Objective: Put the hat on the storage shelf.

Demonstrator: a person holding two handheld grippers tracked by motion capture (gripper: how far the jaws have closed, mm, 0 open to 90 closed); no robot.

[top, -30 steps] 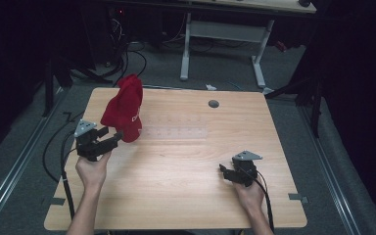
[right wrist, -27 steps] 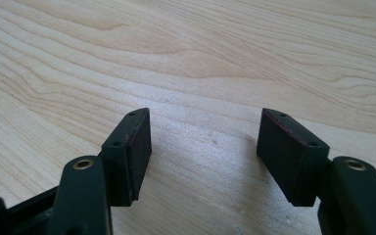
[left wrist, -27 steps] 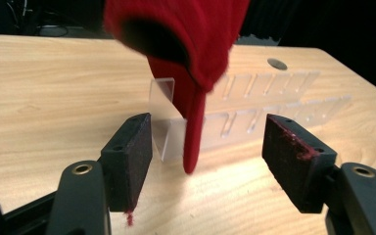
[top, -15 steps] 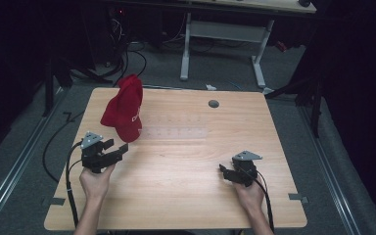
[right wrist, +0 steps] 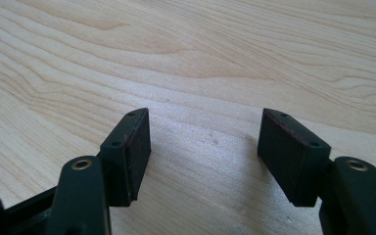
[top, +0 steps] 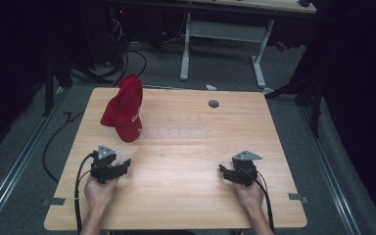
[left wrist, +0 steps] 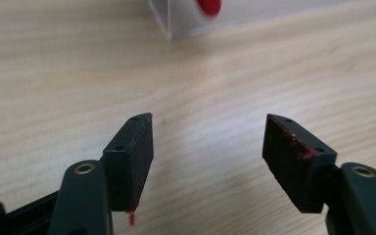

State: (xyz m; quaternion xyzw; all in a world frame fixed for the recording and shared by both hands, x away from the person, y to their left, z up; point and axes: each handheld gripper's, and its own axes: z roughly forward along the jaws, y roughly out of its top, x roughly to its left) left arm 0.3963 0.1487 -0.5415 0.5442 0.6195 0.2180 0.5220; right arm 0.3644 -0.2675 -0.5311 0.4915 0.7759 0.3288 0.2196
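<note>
A red cap [top: 124,107] stands upright at the back left of the wooden table [top: 186,196], apparently propped on a clear stand whose corner [left wrist: 169,22] shows in the left gripper view. My left gripper [top: 122,164] rests low near the front left, open, nothing between its jaws; red lint clings to its pads [left wrist: 286,142]. My right gripper [top: 223,172] lies at the front right, open over bare wood [right wrist: 205,132].
A small dark round grommet [top: 213,104] sits in the table's back middle. A pale rectangular patch [top: 176,132] marks the wood right of the cap. Cables trail from both grippers off the front edge. A desk frame [top: 223,34] stands on the floor behind.
My left gripper has let go of the cap and drawn back toward the front edge, open. The cap stays standing at the back left. The right gripper has not moved.
</note>
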